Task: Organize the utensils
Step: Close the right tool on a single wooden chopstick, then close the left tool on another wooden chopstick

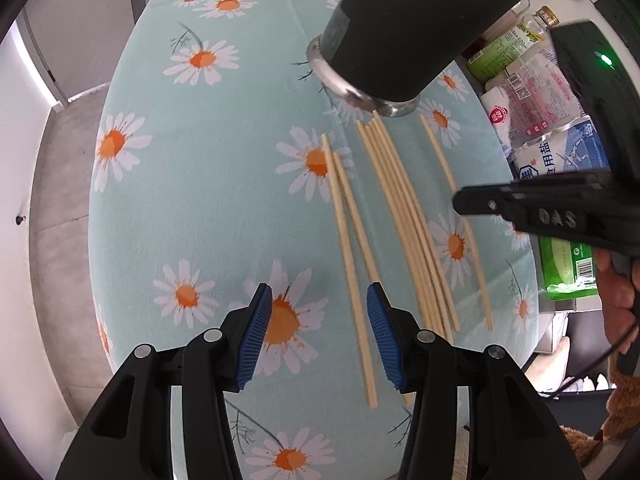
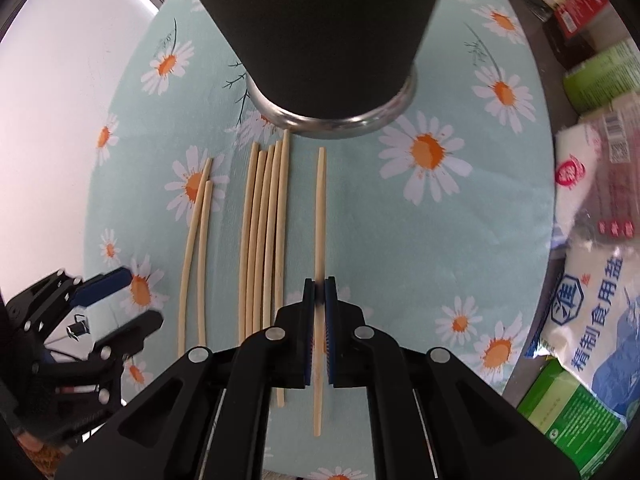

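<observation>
A round table carries a light blue cloth printed with white and orange daisies. Past its left edge are a grey floor and a white wall. Past its right edge, food packets and a bottle stand crowded together.

Your left gripper hangs with its jaws apart above the daisy tablecloth, nothing between the blue pads; bamboo chopsticks lie ahead, reaching toward the black holder, while your right gripper enters from the right
</observation>
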`<state>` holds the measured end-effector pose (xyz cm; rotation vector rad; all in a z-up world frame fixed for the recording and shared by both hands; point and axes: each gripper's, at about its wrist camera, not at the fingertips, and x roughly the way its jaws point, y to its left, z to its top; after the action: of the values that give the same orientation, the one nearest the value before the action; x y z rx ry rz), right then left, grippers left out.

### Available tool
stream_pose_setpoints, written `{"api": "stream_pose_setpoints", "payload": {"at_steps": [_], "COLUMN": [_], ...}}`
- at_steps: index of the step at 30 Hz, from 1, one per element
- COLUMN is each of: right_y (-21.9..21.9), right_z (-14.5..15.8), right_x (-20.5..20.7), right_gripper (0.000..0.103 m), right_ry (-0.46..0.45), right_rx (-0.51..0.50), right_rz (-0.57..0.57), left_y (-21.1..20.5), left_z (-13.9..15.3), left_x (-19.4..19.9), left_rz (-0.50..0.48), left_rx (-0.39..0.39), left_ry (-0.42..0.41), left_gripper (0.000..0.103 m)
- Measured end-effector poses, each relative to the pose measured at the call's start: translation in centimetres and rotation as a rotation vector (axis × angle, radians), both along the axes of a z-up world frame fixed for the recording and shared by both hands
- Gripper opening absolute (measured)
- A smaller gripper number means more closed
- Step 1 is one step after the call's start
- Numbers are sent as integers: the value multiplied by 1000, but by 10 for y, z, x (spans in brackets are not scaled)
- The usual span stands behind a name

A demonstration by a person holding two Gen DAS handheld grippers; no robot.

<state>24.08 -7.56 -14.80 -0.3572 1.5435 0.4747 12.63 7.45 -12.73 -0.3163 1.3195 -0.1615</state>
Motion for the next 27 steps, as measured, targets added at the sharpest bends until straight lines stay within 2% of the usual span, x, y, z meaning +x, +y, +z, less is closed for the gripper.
{"api": "stream_pose_setpoints", "payload": {"at_steps": [9, 15, 24, 27], "right_y": [-37, -58, -63, -67], "right_z": [18, 32, 31, 30], "right_x": [-9, -13, -24, -27], "right_gripper": [6, 6, 6, 6], "right_ry": [10, 12, 34, 44], "right_rx": [97, 163, 233, 248], "right_rz": [-38, -13, 38, 52], "left_y": [-26, -35, -47, -52], "left_z": [1, -7, -17, -17], "left_x": [24, 34, 45, 50], "left_rz": [-30, 4, 54, 63], "left_rx": [125, 207, 238, 252], "left_ry": [69, 116, 181, 197], "left_gripper": [48, 44, 39, 31]}}
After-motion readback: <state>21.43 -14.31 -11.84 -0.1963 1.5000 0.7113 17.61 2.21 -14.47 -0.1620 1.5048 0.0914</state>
